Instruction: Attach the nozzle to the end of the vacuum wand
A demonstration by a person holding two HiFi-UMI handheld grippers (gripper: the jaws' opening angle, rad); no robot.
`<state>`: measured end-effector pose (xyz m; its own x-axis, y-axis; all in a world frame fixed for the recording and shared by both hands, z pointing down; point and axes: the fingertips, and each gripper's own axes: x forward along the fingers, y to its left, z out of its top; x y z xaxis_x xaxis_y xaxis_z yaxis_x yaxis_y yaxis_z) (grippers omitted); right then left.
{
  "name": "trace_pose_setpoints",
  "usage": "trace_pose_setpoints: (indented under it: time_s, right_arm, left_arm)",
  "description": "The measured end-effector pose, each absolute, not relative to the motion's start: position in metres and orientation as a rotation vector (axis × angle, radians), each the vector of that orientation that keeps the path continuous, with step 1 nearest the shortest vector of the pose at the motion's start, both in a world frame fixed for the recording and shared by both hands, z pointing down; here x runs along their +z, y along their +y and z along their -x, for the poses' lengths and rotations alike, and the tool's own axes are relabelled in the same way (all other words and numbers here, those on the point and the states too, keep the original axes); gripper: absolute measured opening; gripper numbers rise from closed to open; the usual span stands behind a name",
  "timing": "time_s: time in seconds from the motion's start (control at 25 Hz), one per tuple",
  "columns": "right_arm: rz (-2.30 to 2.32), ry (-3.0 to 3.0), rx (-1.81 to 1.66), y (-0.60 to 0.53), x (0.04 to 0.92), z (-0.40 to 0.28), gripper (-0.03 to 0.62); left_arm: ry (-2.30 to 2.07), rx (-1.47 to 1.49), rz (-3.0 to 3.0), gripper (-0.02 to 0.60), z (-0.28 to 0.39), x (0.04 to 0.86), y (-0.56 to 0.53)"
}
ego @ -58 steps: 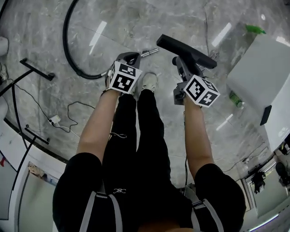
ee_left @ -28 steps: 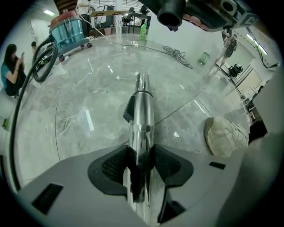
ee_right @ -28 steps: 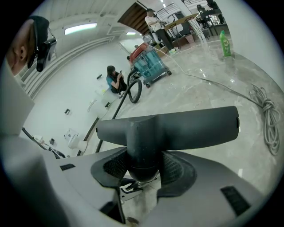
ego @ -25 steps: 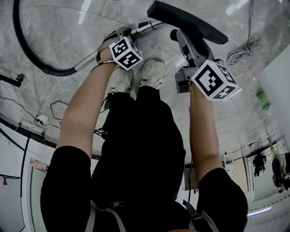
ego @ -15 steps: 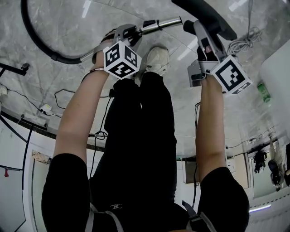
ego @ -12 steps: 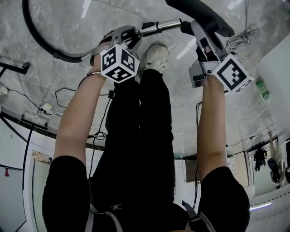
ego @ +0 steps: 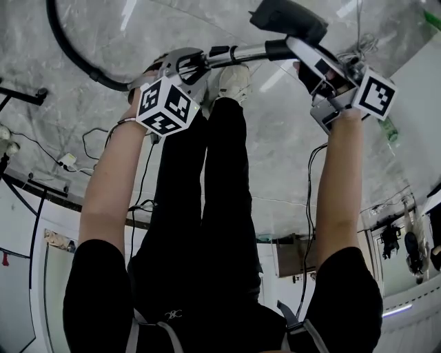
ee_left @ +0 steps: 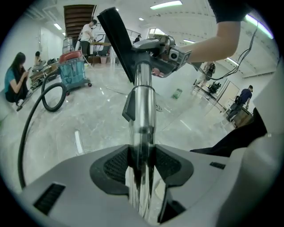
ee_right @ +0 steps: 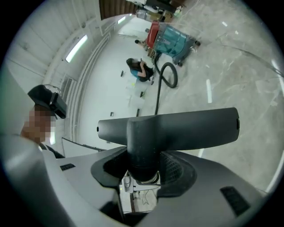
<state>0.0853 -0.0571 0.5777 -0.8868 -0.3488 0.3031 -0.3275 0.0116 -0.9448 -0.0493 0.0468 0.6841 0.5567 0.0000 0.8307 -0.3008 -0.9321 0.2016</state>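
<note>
The wand is clenched near its tip in the left claw and the nozzle is grasped by its neck in the right claw, both held clear of the floor and apparently lined up so that neck and tip can be pressed together.

You stand in a big open hall, prob. a test or recording lab, not a home. The polished grey marble floor runs wide, w/ white walls and long ceiling strip lights. A teal-and-red industrial vacuum cleaner is parked there, thin black cables lie loose, and other people sit or work at the edges.
</note>
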Motion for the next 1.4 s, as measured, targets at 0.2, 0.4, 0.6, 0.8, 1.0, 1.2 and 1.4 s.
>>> trace_pose_setpoints:
  time_s: [0.2,0.4,0.6,0.8,1.0,1.2,1.4]
  right_arm:
    - [0.501,2.411,-1.916,-0.049,0.549,-0.062,0.199]
    - [0.859,2.390,-1.793,-0.050,0.546,-0.066,0.199]
    - [1.752,2.185,-1.708,-0.039,0.553,-0.075,0.198]
    - [1.051,2.312,-1.789,-0.030,0.536,-0.050,0.195]
    - [1.179,2.258,-1.735,-0.046,0.534,-0.045,0.190]
    - [1.134,2.482,-1.660,-0.023,0.525,-0.025,0.189]
    - [1.006,2.555,-1.694,-0.017,0.521,-0.022,0.187]
  left_arm:
    - [-0.195,1.286,-2.482,0.169,0.061,0.670,0.052]
    - [-0.260,1.306,-2.462,0.169,0.063,0.668,0.051]
    - [-0.241,1.334,-2.445,0.169,0.065,0.672,0.057]
    - [-0.153,1.183,-2.502,0.169,0.069,0.647,0.068]
    - [-0.233,1.174,-2.461,0.169,0.072,0.648,0.056]
    - [-0.195,1.183,-2.458,0.169,0.079,0.646,0.070]
    - [-0.133,1.134,-2.450,0.169,0.076,0.642,0.074]
